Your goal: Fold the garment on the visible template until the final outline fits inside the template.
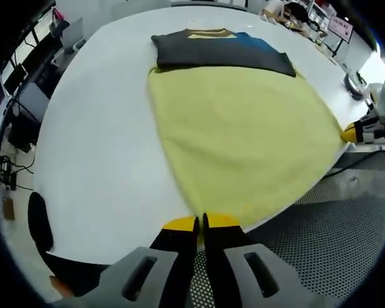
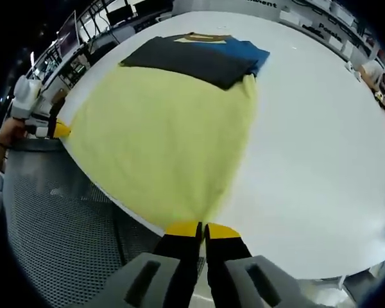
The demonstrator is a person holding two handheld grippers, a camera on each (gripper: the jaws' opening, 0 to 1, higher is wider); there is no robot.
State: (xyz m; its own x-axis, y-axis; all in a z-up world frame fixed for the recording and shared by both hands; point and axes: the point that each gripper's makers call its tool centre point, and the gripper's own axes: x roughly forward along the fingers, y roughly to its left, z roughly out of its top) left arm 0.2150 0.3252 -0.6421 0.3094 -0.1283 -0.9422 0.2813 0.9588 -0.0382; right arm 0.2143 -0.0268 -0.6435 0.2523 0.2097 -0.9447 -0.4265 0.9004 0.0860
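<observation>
A pale yellow cloth (image 1: 244, 135) (image 2: 160, 135) lies spread on the white table (image 1: 96, 147) (image 2: 321, 147), its near edge hanging over the table's rim. At its far end rests a folded dark garment (image 1: 224, 54) (image 2: 192, 58) with a blue patch and a yellow band. My left gripper (image 1: 201, 222) is shut on one near corner of the yellow cloth. It also appears at the left in the right gripper view (image 2: 58, 130). My right gripper (image 2: 202, 229) is shut on the other near corner and appears at the right in the left gripper view (image 1: 353, 133).
A grey perforated metal surface (image 1: 333, 237) (image 2: 58, 231) lies below the table's near edge. Desks, monitors and clutter (image 1: 25, 83) (image 2: 90, 38) stand beyond the table. A person's hand (image 2: 3, 144) holds the left gripper.
</observation>
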